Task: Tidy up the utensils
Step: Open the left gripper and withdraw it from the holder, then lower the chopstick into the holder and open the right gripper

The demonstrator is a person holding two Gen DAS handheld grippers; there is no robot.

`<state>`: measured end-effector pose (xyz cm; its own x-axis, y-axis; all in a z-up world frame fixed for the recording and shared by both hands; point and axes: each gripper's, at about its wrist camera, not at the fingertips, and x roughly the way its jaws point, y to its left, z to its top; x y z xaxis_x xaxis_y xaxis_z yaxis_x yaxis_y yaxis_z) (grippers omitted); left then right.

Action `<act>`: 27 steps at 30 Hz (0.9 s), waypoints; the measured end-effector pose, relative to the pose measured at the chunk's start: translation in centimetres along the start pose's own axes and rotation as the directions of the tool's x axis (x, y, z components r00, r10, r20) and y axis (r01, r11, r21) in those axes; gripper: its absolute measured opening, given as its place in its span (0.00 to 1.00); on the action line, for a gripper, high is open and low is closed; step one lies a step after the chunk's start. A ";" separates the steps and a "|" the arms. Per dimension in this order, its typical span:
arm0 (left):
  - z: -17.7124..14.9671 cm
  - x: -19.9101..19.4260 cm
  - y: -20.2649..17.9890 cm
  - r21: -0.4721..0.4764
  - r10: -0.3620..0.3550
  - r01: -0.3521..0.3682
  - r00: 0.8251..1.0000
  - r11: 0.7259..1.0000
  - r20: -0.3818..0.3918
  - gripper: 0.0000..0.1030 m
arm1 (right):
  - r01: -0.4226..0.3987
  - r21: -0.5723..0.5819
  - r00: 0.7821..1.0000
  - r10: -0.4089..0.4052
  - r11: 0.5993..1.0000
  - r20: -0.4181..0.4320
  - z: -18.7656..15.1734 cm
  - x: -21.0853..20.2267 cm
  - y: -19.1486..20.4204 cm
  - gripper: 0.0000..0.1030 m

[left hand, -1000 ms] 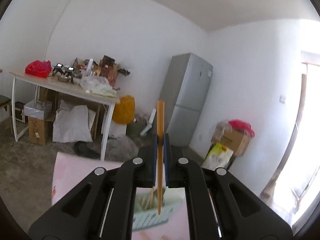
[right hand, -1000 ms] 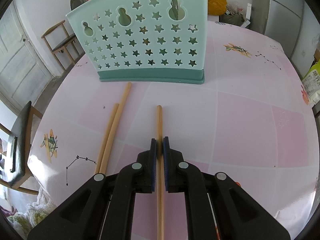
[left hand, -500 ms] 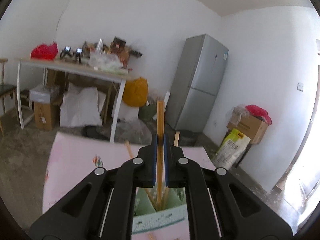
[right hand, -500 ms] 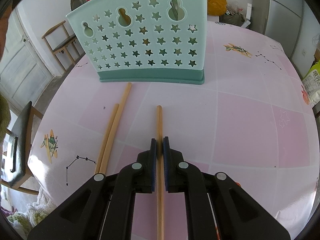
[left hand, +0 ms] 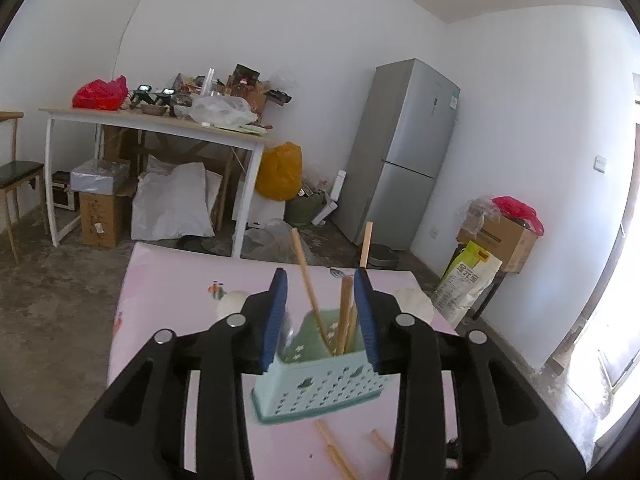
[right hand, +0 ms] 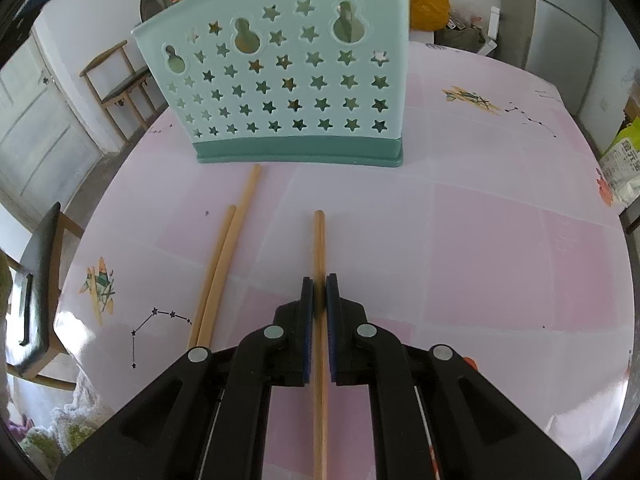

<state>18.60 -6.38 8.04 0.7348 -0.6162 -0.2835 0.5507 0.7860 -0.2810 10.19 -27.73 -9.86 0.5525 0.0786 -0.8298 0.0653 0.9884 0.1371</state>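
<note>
Since a moment ago my left gripper has sunk over the green holder on the pink table, its jaws opening off the chopstick now standing inside. Right gripper pinches another chopstick lying on the table.

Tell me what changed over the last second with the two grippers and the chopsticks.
The left gripper came down over the green holder and let go of its chopstick, which now stands inside with the others; its jaws are opening, nothing pinched between them. The right gripper stayed put, shut on the chopstick on the table. The two loose chopsticks beside it have not moved.
</note>
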 end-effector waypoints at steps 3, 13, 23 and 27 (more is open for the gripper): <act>-0.6 -2.0 0.4 0.007 0.010 -0.010 1.000 1.000 0.012 0.41 | -0.010 0.017 1.000 0.010 1.000 0.022 0.2 -1.1 -0.4 0.06; -3.9 -4.9 0.6 0.039 0.027 -0.026 0.999 0.999 -0.036 0.51 | -0.078 0.050 0.975 0.066 0.996 0.211 3.4 -8.4 -1.3 0.06; -9.3 -4.0 1.5 0.002 0.057 -0.058 0.981 0.998 -0.185 0.52 | -0.152 -0.027 0.870 0.147 0.988 0.470 9.6 -15.6 0.3 0.06; -10.5 -4.1 1.5 0.010 0.072 -0.071 0.975 0.997 -0.210 0.52 | -0.170 -0.059 0.813 0.174 0.984 0.556 12.3 -16.6 1.6 0.06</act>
<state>12.24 -3.18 -0.89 0.6730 -0.5552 -0.4887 0.5008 0.8283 -0.2514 11.35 -29.03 10.85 0.9224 0.1632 -0.3502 -0.0785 0.9666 0.2438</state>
